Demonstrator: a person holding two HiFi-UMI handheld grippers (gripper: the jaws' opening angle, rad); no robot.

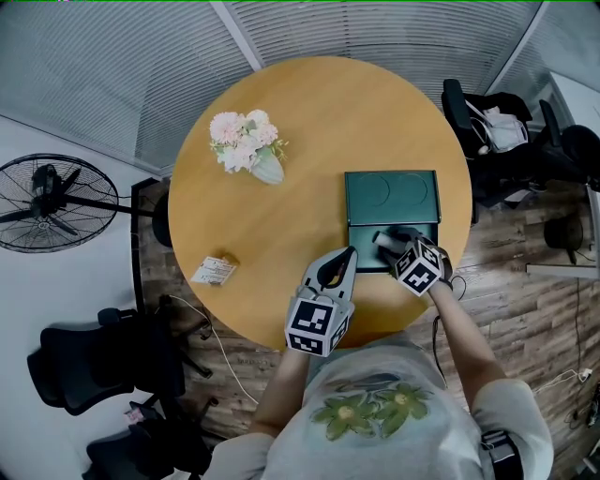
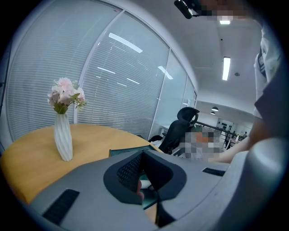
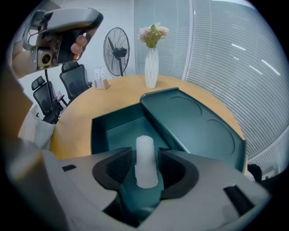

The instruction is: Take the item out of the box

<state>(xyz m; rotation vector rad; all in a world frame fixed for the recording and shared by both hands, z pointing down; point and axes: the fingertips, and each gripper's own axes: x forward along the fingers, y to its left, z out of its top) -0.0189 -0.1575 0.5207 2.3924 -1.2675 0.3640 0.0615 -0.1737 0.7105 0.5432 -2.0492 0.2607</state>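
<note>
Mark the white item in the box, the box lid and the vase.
white item (image 3: 145, 158): right gripper view, middle of its body.
box lid (image 3: 194, 119): right gripper view, bare inner face.
vase (image 2: 63, 137): left gripper view, ribbed white body.

This is an office: slatted blinds (image 1: 375, 28) run behind glass partition walls (image 2: 126, 81), and black swivel chairs (image 1: 103, 361) stand around a round wooden worktop (image 1: 281, 141). Long strip lights (image 2: 226, 68) line the ceiling, more desks show beyond the glass, and a pedestal fan (image 1: 52, 202) stands on the plank floor (image 1: 525, 309).
</note>
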